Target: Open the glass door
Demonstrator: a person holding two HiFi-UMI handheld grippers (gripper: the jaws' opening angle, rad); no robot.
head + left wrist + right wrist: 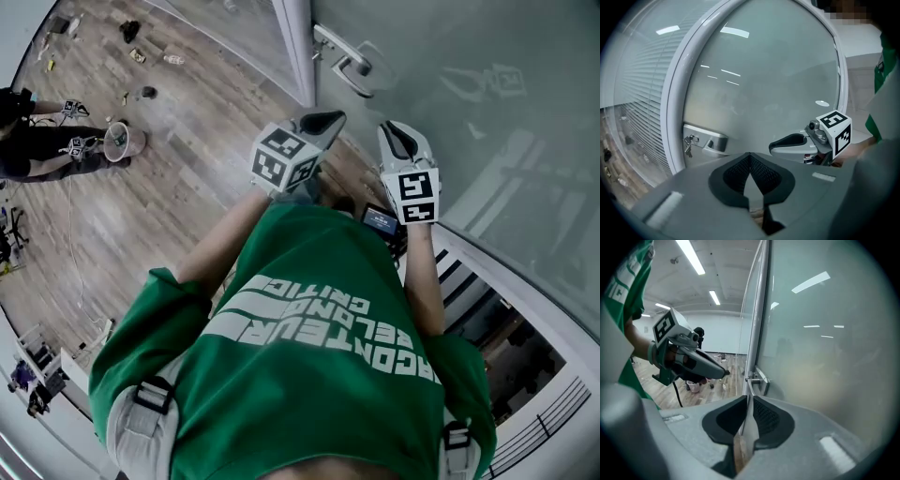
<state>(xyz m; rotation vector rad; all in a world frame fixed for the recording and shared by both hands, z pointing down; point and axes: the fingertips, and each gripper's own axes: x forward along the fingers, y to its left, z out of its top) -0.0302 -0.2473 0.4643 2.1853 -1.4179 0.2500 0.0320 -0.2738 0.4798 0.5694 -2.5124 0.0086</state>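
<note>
Left tongs & right tongs both clenched on nothing, near the glass door handle; imo open one, grip it squarely, press down b4 pulling

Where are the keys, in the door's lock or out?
In, it seems: the keys hang from the lock plate beside the handle.

Pale bucket on wood floor (beside a dark-clothed person)
</note>
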